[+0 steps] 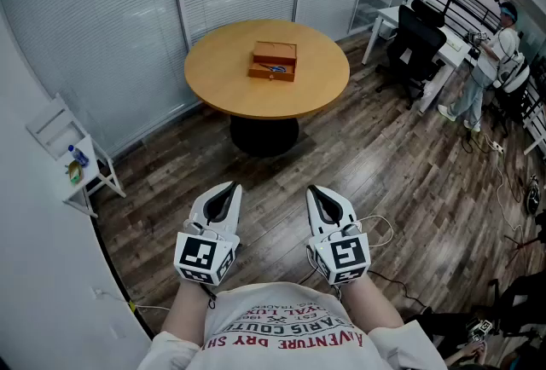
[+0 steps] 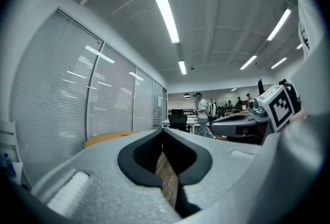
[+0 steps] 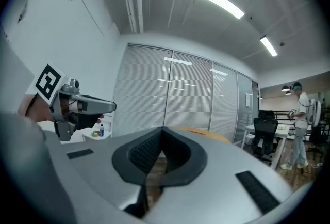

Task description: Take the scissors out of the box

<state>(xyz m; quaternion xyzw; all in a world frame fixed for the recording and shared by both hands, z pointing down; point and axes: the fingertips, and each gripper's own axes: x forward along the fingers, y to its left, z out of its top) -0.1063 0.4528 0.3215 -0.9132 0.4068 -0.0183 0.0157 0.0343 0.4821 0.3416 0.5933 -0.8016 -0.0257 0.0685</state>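
Note:
A small wooden box [image 1: 274,60] sits on the round wooden table [image 1: 222,74] far ahead across the floor. Its lower front stands open, with something small and blue [image 1: 278,68] in it; the scissors are too small to make out. My left gripper [image 1: 229,187] and right gripper [image 1: 316,189] are held level close to my body, side by side and well short of the table. Both are shut with nothing between the jaws. In the left gripper view the jaw tips [image 2: 163,131] meet, and the table edge [image 2: 108,137] shows beyond. The right gripper view shows the same [image 3: 163,130].
A wall of blinds [image 1: 128,10] runs behind the table. A small white stand [image 1: 72,162] with bottles is at the left wall. Back right are a black office chair [image 1: 418,40], a white desk [image 1: 388,16] and a standing person [image 1: 495,53]. Cables [image 1: 380,230] lie on the wood floor.

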